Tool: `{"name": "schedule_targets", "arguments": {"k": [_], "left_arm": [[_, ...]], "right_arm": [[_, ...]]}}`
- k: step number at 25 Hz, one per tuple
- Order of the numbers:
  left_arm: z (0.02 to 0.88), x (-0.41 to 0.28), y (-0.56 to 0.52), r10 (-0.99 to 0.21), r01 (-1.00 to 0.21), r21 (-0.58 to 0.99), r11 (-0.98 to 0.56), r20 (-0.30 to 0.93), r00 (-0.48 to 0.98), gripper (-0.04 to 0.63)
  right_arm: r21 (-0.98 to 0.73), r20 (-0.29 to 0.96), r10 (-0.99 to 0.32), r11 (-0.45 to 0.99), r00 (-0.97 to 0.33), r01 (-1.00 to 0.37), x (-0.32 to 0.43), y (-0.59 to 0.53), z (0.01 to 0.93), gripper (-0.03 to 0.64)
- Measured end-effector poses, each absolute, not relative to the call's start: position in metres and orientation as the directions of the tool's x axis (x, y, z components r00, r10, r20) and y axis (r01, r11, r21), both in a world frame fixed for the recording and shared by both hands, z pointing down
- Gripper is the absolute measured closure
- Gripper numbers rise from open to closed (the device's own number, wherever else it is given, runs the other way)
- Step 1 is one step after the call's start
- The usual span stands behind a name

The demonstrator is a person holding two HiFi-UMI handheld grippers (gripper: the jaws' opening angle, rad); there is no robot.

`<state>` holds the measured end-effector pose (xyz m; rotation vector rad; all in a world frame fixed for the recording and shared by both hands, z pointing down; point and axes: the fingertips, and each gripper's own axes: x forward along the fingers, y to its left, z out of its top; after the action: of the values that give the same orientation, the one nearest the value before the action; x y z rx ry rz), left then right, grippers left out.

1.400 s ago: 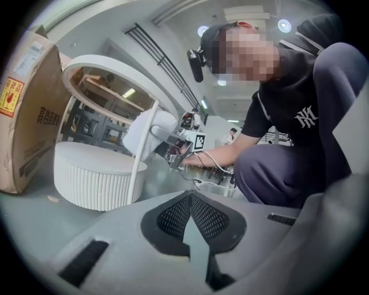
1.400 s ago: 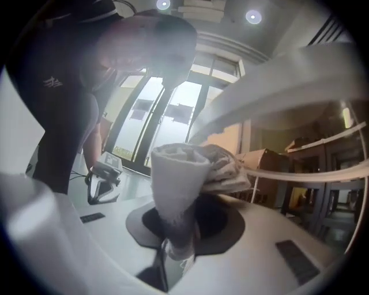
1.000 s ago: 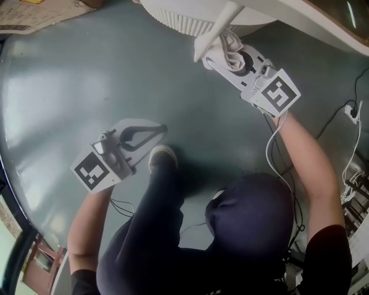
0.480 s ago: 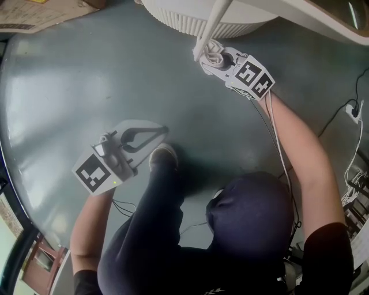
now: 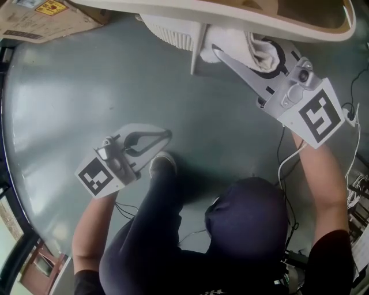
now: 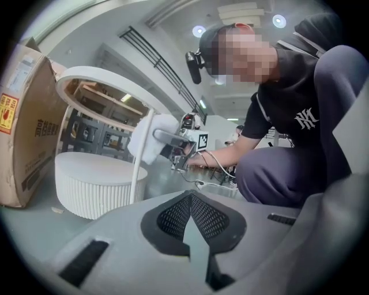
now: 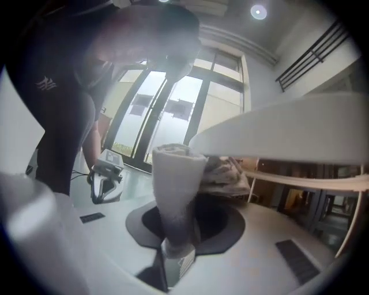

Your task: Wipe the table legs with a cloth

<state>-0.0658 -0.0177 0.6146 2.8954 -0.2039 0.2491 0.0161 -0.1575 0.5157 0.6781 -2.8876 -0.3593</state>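
The table top hangs directly over the right gripper, so little room is above it; the ribbed white base stands just behind the thin table leg; the grey floor lies open to the left, up to the cardboard box.

The right jaws are pressed tightly on the white cloth, which stands up from between them as a roll; in the left gripper view the cloth touches the leg high up, just under the top.

The left gripper is low near the person's shoe, well apart from the leg; its jaws are closed together with nothing between them; only its view shows the leg reaching down to the floor.
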Motion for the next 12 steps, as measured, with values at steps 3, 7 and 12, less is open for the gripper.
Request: {"name": "schedule_targets", "arguments": {"k": [3,7,12], "left_arm": [[0.615,-0.063,-0.018,-0.115,-0.151,0.207,-0.967,0.178,0.977,0.589],[0.621,-0.061,-0.013,-0.100,-0.139,0.218,-0.966,0.181,0.978,0.589],[0.641,-0.071,-0.013,-0.093,-0.146,0.258,-0.955,0.208,0.974,0.589]], "right_arm": [[0.293,0.039,-0.449,0.859,-0.893,-0.419,0.009,-0.161,0.509,0.543],[0.280,0.069,-0.449,0.866,-0.891,-0.415,0.009,-0.162,0.554,0.543],[0.180,0.222,-0.444,0.894,-0.868,-0.411,0.011,-0.161,0.659,0.543]]}}
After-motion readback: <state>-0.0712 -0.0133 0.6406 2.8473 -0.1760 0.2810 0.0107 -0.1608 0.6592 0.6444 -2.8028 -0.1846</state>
